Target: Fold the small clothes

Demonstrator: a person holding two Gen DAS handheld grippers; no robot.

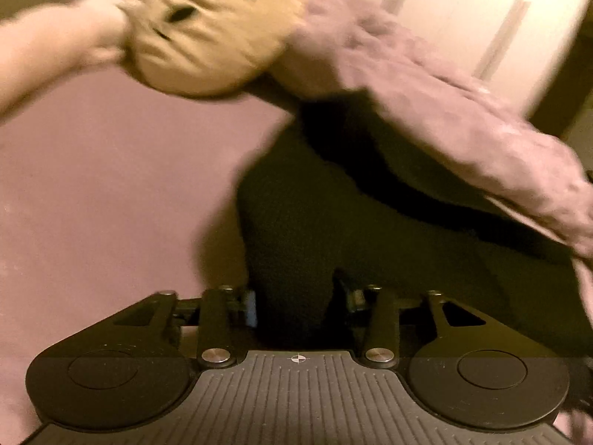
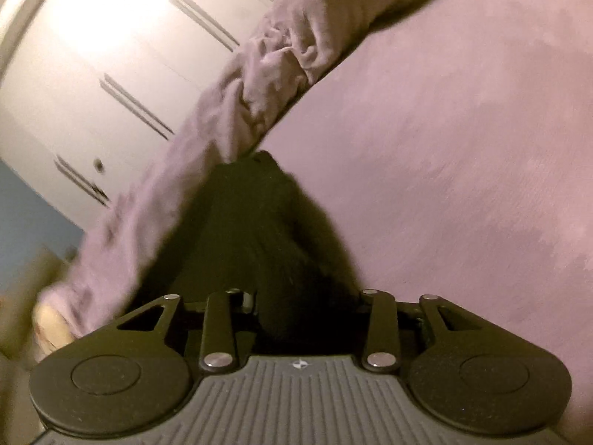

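Observation:
A small black garment (image 1: 333, 204) hangs between my two grippers over a pink bed sheet (image 1: 92, 185). In the left wrist view its dark cloth runs down into my left gripper (image 1: 296, 307), whose jaws are closed on it. In the right wrist view the same black garment (image 2: 267, 230) tapers away from my right gripper (image 2: 304, 307), which is also closed on its edge. The fingertips are hidden in the cloth in both views. Both views are blurred by motion.
A tan stuffed toy (image 1: 218, 26) lies on the sheet at the far left. A bunched pink blanket (image 1: 444, 104) (image 2: 241, 104) runs along the bed edge. A white wardrobe (image 2: 111, 55) stands beyond.

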